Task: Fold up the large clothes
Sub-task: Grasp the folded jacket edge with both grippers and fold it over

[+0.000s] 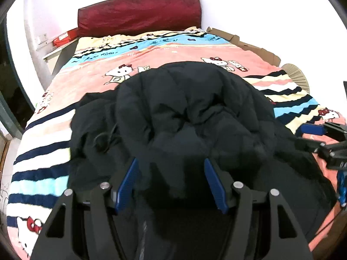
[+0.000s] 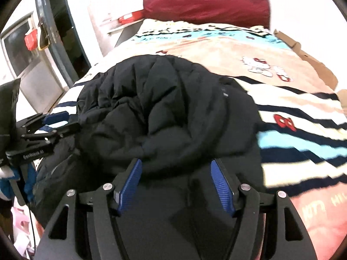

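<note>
two tongs over a black puffer jacket (image 1: 184, 108) heaped on a bed.

the jacket lies bunched in the middle of the cartoon-cat blanket (image 1: 164, 54), below the dark red headboard (image 1: 138, 13), with cardboard (image 1: 249, 43) along the bed's far edge. the left tongs (image 1: 171, 184) stand apart, blue pads spread, the jacket's dark cloth in the gap and no pad seen pressing on it. the right tongs (image 2: 176, 186) stand apart too, above the jacket's near fold, holding nothing. each tool shows at the edge of the other's view.
</note>
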The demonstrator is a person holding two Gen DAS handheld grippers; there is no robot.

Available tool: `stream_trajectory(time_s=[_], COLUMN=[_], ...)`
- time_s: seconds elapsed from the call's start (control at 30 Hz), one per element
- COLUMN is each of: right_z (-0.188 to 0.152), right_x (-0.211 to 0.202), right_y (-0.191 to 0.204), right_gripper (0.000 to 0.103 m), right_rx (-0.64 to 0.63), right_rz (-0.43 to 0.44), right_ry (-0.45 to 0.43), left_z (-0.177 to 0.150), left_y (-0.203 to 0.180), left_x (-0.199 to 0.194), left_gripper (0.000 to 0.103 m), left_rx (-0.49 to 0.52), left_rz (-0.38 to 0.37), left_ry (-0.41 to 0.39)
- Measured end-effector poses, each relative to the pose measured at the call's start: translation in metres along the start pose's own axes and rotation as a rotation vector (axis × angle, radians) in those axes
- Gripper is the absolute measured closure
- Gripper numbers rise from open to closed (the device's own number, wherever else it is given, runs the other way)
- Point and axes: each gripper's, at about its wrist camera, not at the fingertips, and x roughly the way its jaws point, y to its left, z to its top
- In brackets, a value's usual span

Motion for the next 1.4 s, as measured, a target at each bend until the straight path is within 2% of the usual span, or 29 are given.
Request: stream_trajectory(time_s=[0.17,0.37,0.6,0.7,0.93,1.07,1.2,1.33,1.4], right_z=[-0.027,-0.066,-0.111,-0.123,-0.137,-0.145,-0.156,-0.161,-0.162], right_x=[-0.037,-0.074,-0.08,-0.075,-0.053,-0.041,-0.026,-0.017,-0.015], right_y=[-0.025,-0.059,-0.087,-0.091,-0.087,-0.087,-0.089,-0.08,-0.074], right_gripper=[0.035,0.03,0.028,0.027,0.024,0.021,0.02,0.02,0.026], right_rx=[0.05,0.135,0.205,0.227,0.263,0.274,0.313,0.317,0.314], right_rz=[-0.048,-0.064,-0.071,-0.046,0.036,0.052,0.114,0.203,0.239], right_ry=[-0.013,-0.011,0.061,0.089,0.157,0.186,0.243,0.277,0.284], left_z=[-0.025,-0.074,-0.137,-0.158,-0.198,-0.214,-0.235,-0.243,-0.242], left_y=[0.023,0.078,0.139,0.157,0.178,0.174,0.167,0.146,0.14], left_x=[-0.039,-0.083,-0.112,-0.117,-0.1,-0.081,-0.069,-0.067,-0.065], left_gripper=[0.042,0.042,0.042,0.042,0.042,0.041,0.041,0.041,0.041], left_rx=[-0.052,-0.193,-0.367,-0.445,-0.625,-0.661,-0.733,-0.723,-0.719], left_rz=[0.006,-0.004,0.026,0.005,-0.153,-0.203,-0.288,-0.407,-0.427], left_ry=[-0.022,-0.017,0.023,0.031,0.064,0.107,0.132,0.142,0.148])
